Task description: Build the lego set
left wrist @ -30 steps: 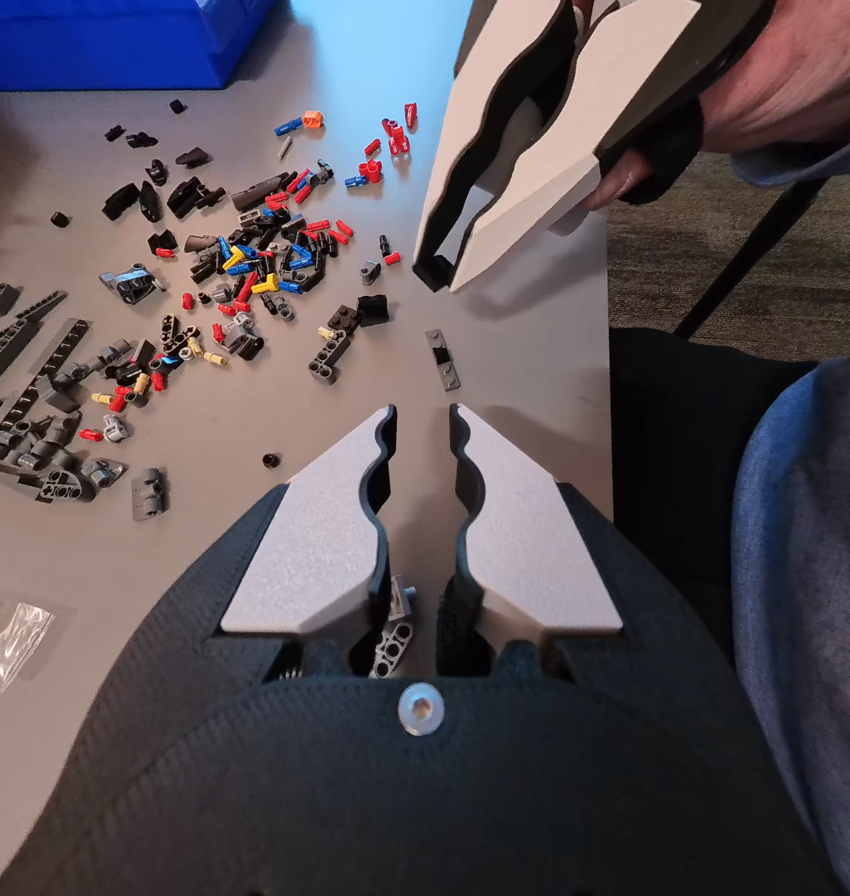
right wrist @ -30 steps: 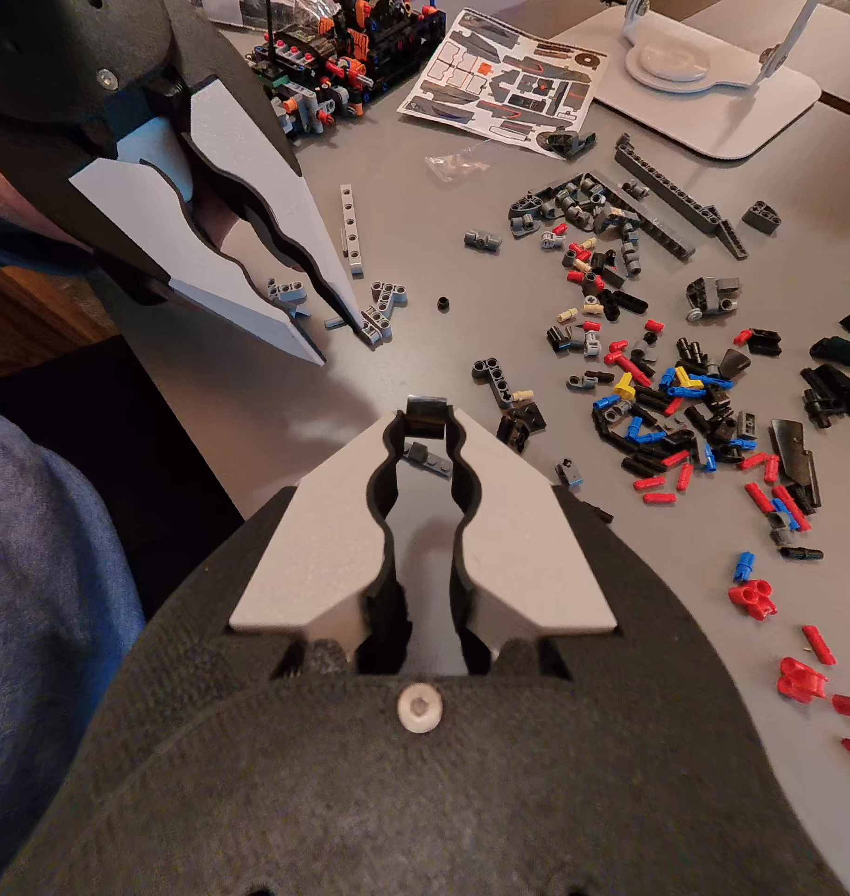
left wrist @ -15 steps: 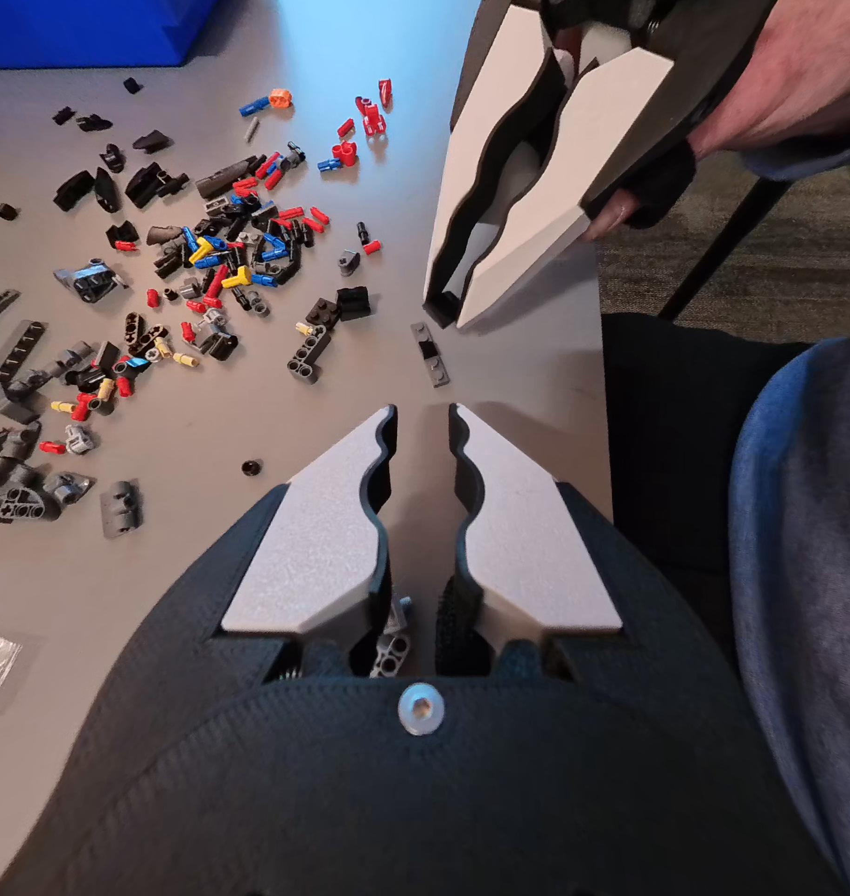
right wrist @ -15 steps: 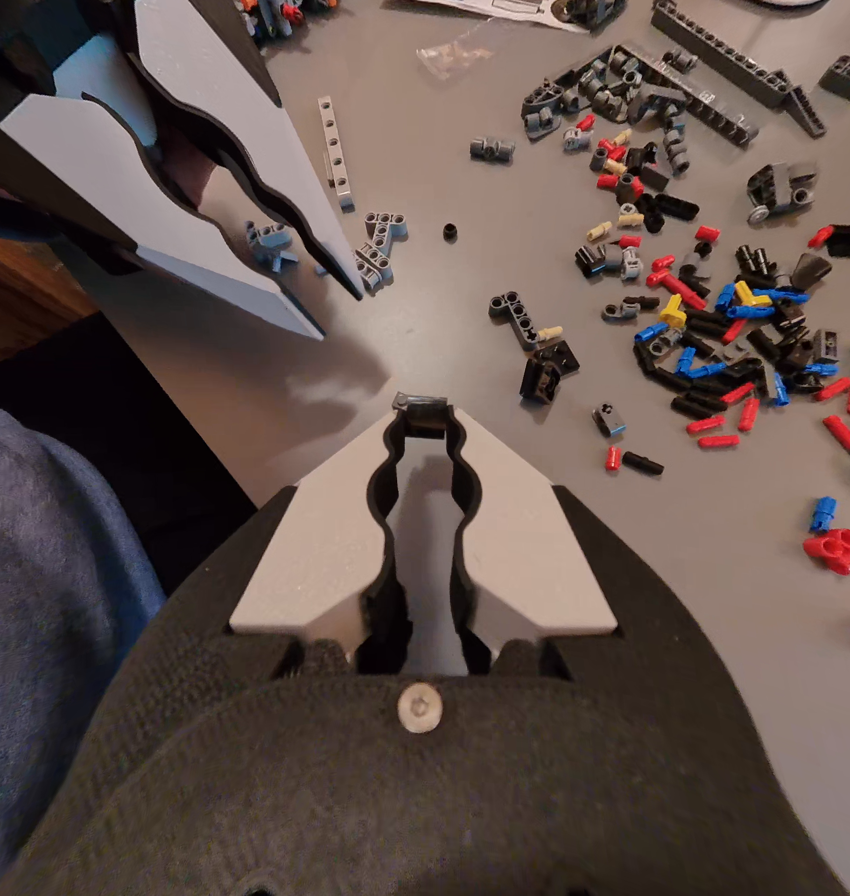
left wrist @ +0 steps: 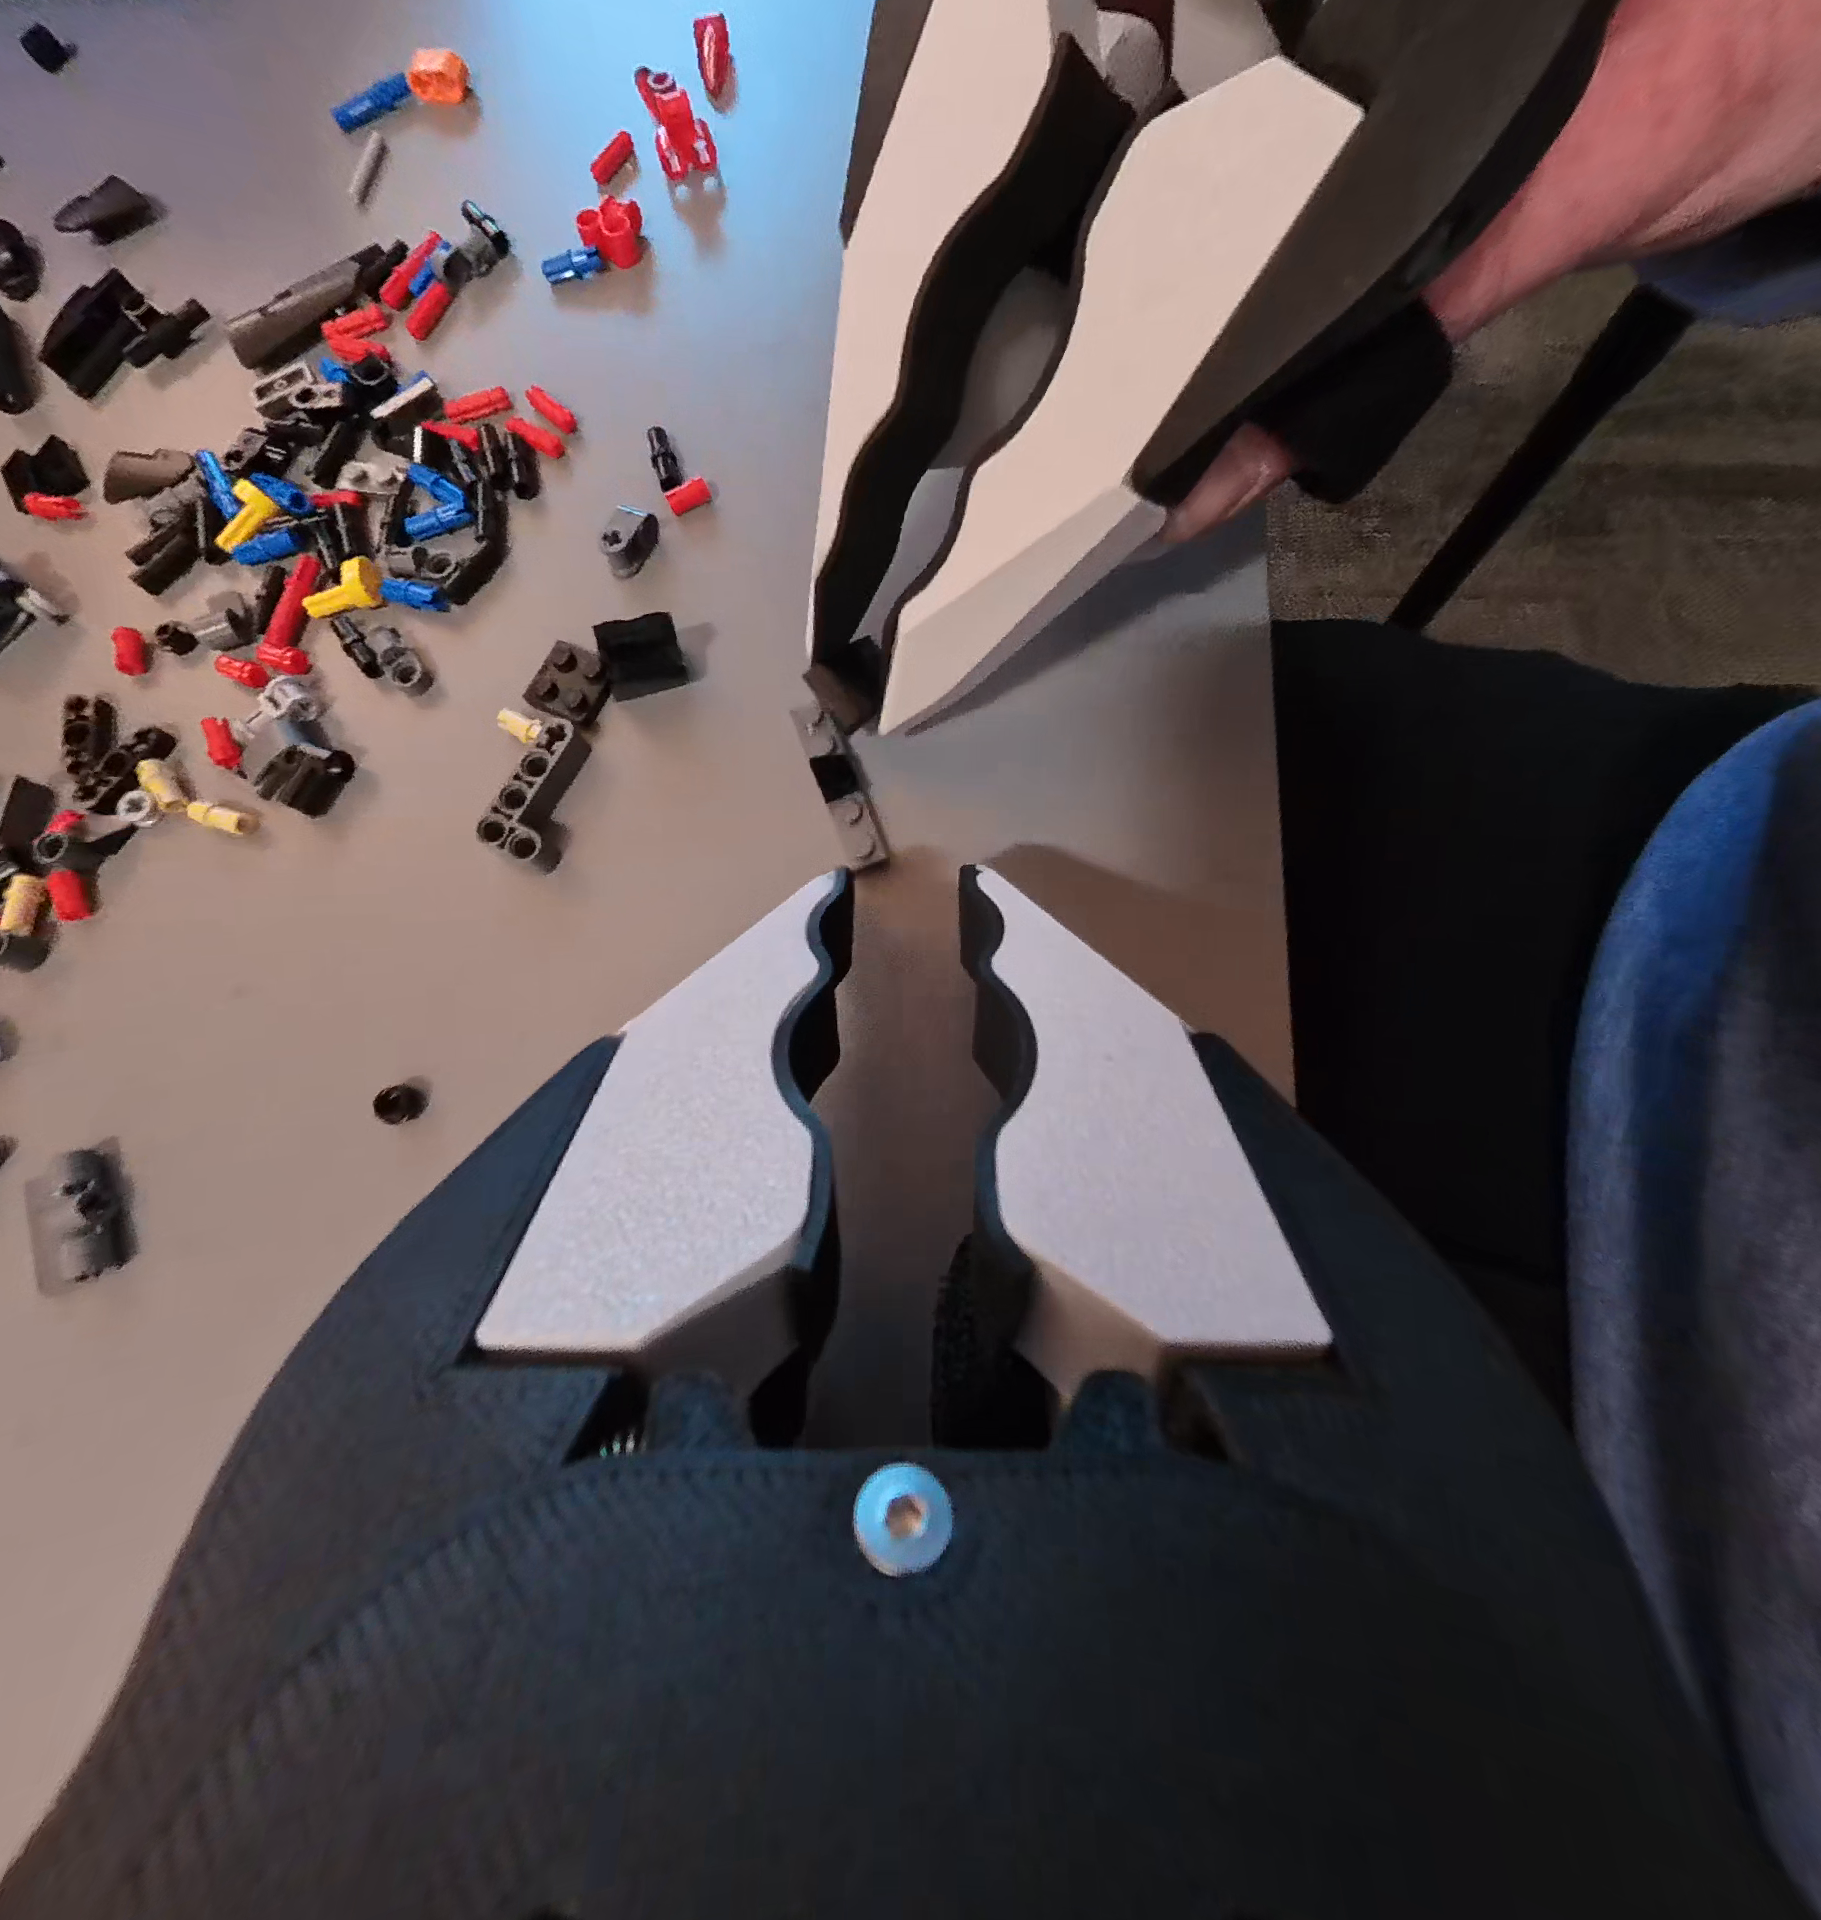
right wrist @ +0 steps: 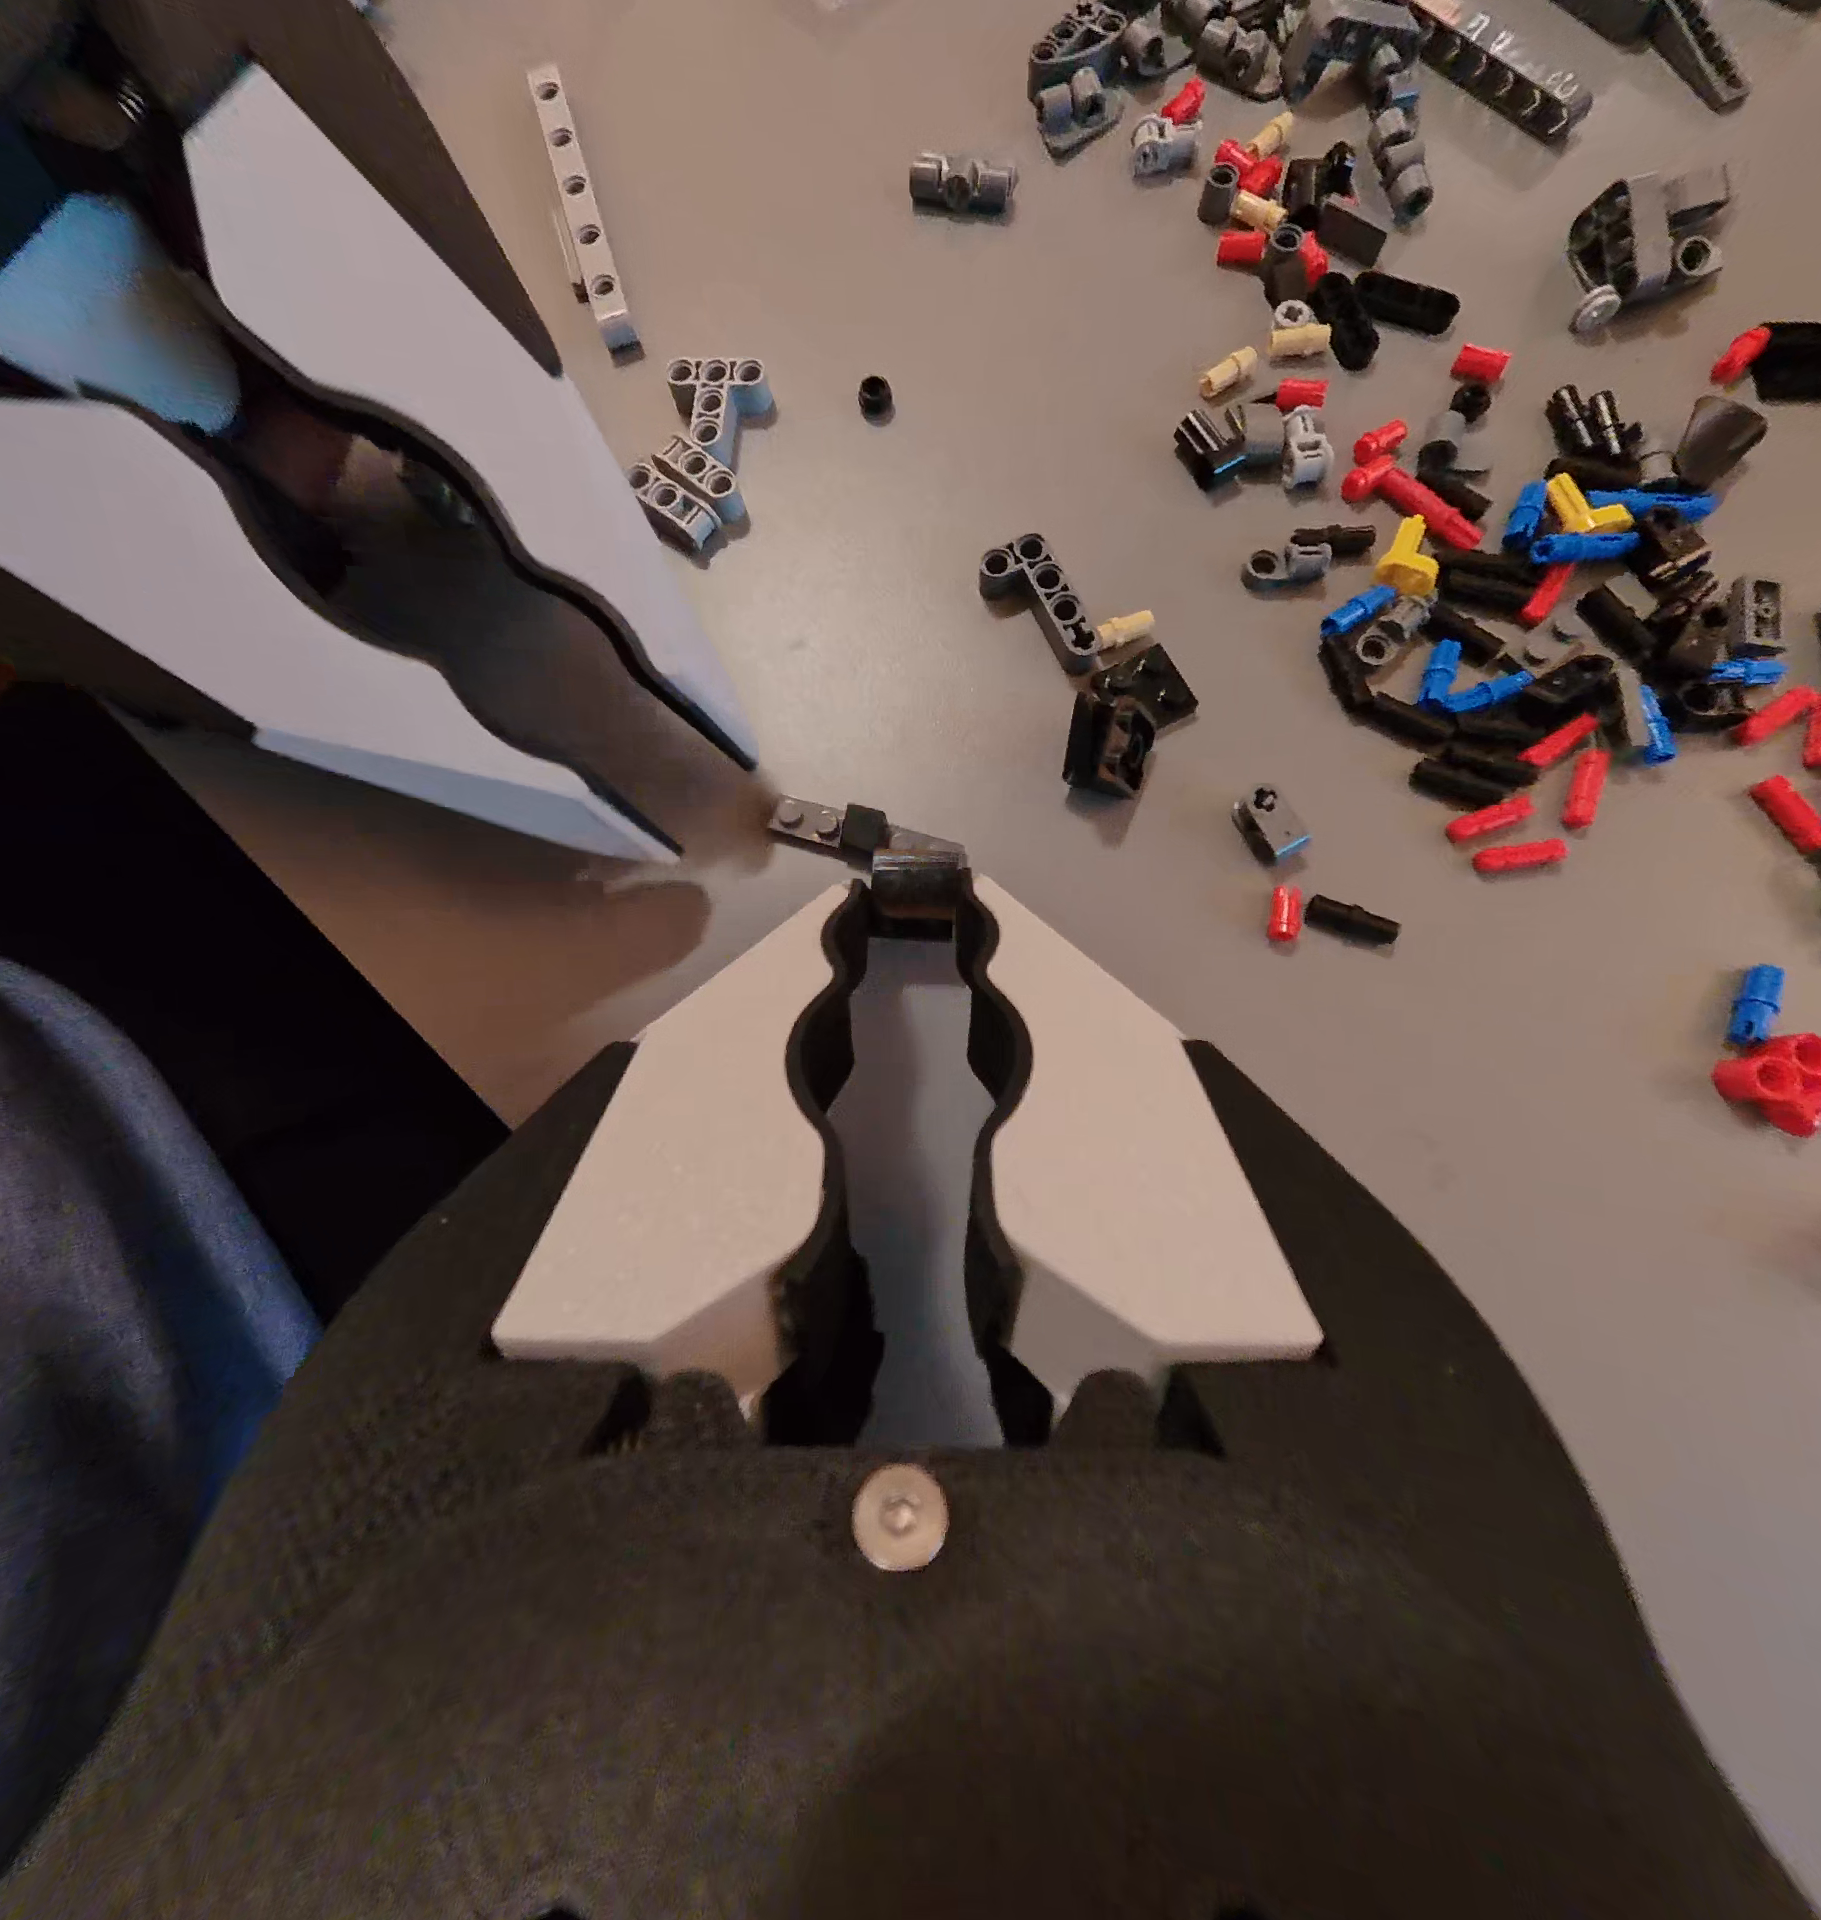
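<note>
A thin dark grey plate [left wrist: 846, 805] with a small black piece on its middle lies on the grey table near the edge; it also shows in the right wrist view [right wrist: 812, 823]. My right gripper [right wrist: 914, 891] is shut on a small black brick [right wrist: 916, 878] and holds it at one end of the plate. In the left wrist view the right gripper [left wrist: 856, 694] comes down from above with the brick [left wrist: 850, 670]. My left gripper [left wrist: 911, 885] is open and empty, its tips just short of the plate's other end. It also shows in the right wrist view [right wrist: 708, 810].
A spread of loose red, blue, yellow and black pieces [left wrist: 345, 499] covers the table beyond the plate, also in the right wrist view [right wrist: 1560, 582]. A black L beam [left wrist: 532, 800], a light grey beam [right wrist: 579, 208] and grey connectors [right wrist: 708, 436] lie nearby. The table edge [left wrist: 1275, 727] runs beside a person's blue-clad leg. The light grey beam [right wrist: 579, 208] lies around 15 cm away from my left fingertips.
Both grippers have closed in on the grey plate. The right one brought the black brick down to the plate's end; the left one moved forward to the other end, still open.
</note>
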A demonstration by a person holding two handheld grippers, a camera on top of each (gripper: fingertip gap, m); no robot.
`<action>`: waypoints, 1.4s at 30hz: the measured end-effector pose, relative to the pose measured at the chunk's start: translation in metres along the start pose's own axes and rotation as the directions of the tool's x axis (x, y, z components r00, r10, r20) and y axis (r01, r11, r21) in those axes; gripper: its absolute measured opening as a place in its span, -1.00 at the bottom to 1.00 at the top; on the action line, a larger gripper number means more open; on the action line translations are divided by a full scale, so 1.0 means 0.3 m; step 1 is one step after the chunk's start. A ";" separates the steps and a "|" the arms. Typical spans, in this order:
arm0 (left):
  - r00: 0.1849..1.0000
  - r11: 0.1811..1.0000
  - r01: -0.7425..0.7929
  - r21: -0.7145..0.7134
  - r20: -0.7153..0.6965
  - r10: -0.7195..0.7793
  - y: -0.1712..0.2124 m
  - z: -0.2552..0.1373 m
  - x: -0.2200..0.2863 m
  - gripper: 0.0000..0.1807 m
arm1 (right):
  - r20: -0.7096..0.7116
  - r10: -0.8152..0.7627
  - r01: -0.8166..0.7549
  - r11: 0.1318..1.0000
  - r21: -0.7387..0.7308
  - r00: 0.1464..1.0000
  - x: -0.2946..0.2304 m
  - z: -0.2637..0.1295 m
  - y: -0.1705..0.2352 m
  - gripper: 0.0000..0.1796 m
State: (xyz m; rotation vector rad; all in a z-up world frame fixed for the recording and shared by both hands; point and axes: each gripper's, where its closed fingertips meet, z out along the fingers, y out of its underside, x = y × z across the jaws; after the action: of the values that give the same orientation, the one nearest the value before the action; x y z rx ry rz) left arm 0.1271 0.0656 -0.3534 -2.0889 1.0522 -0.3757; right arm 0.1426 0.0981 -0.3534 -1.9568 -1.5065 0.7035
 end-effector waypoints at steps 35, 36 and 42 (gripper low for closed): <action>1.000 0.999 0.008 -0.051 0.001 -0.008 -0.026 0.061 -0.019 -0.82 | 0.044 -0.016 0.016 1.000 0.012 0.999 0.018 0.024 -0.001 -0.87; 1.000 0.999 0.002 -0.053 0.001 -0.002 -0.027 0.062 -0.018 -0.83 | 0.046 -0.022 0.021 1.000 0.013 0.999 0.018 0.024 -0.001 -0.87; 1.000 0.998 0.001 -0.058 0.005 -0.001 -0.024 0.062 -0.027 -0.88 | 0.062 -0.061 0.061 0.998 0.007 0.996 0.018 0.027 -0.004 -0.87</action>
State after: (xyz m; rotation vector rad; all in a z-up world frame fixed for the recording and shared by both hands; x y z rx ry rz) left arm 0.1364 0.0838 -0.3599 -2.1412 1.0705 -0.3436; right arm 0.1374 0.1045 -0.3587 -1.8922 -1.5930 0.7474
